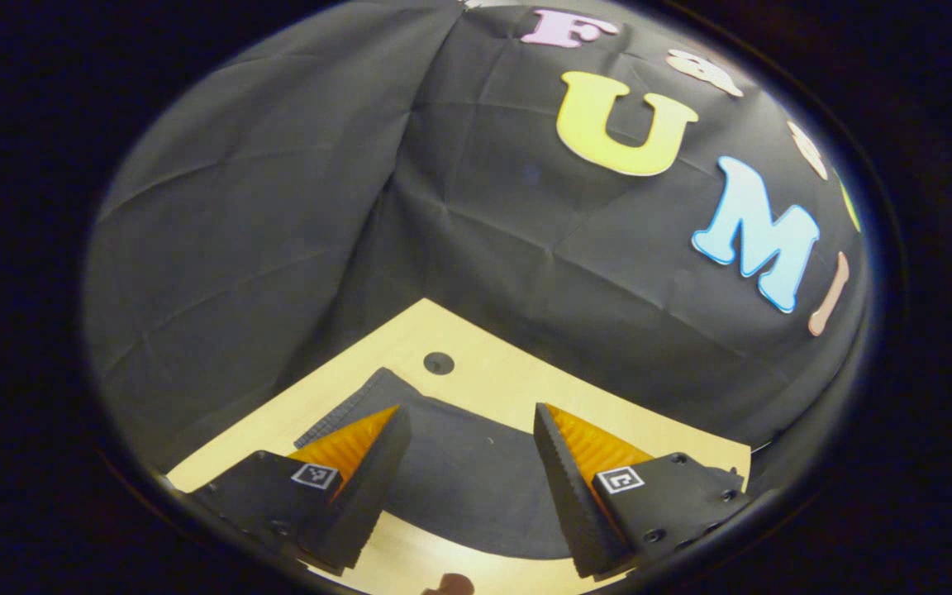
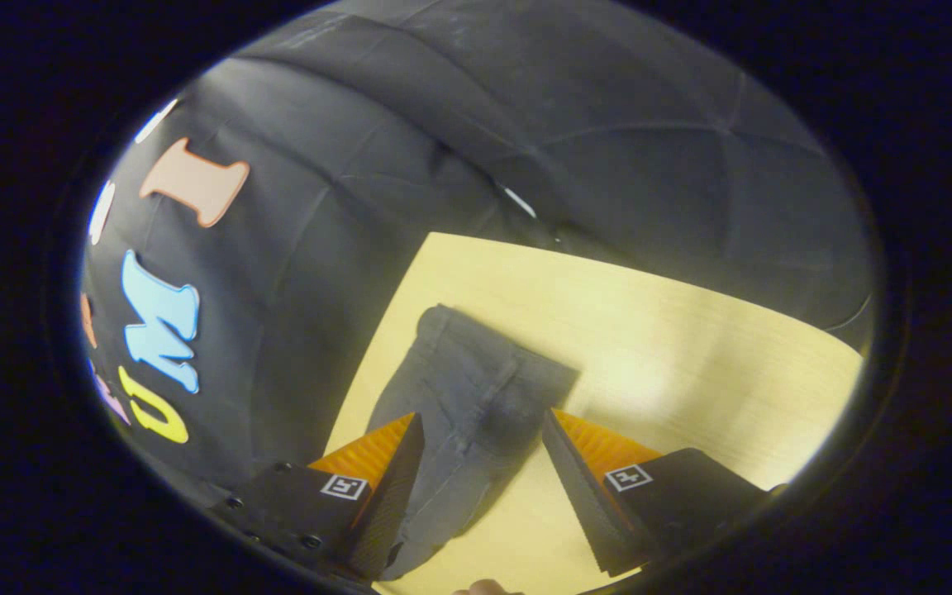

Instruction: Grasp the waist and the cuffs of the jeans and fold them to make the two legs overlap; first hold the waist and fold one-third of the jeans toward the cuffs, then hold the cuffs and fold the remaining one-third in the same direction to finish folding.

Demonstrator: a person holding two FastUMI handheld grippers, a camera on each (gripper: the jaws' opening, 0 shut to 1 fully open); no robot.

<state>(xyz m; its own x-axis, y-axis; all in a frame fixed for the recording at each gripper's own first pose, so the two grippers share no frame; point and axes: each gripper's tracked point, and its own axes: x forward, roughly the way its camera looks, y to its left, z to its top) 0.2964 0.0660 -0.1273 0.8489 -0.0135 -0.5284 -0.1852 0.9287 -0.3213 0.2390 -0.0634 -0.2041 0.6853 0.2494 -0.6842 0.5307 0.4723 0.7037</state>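
Dark grey jeans (image 2: 468,405) lie flat on the light wooden table (image 2: 674,330). In the right gripper view one end of them stretches away from me, its far edge near the table's left side. My right gripper (image 2: 480,442) hovers above them, open, with the fabric showing between its fingers. In the left gripper view the jeans (image 1: 468,479) spread dark across the table (image 1: 492,372), with a ribbed-looking edge at the left. Above that part my left gripper (image 1: 472,434) is open and holds nothing.
The black cloth wall (image 1: 319,207) rises close behind the table on both sides. A small round hole (image 1: 439,363) is in the tabletop just beyond the jeans. Bare wood (image 2: 691,364) lies to the right of the jeans in the right gripper view.
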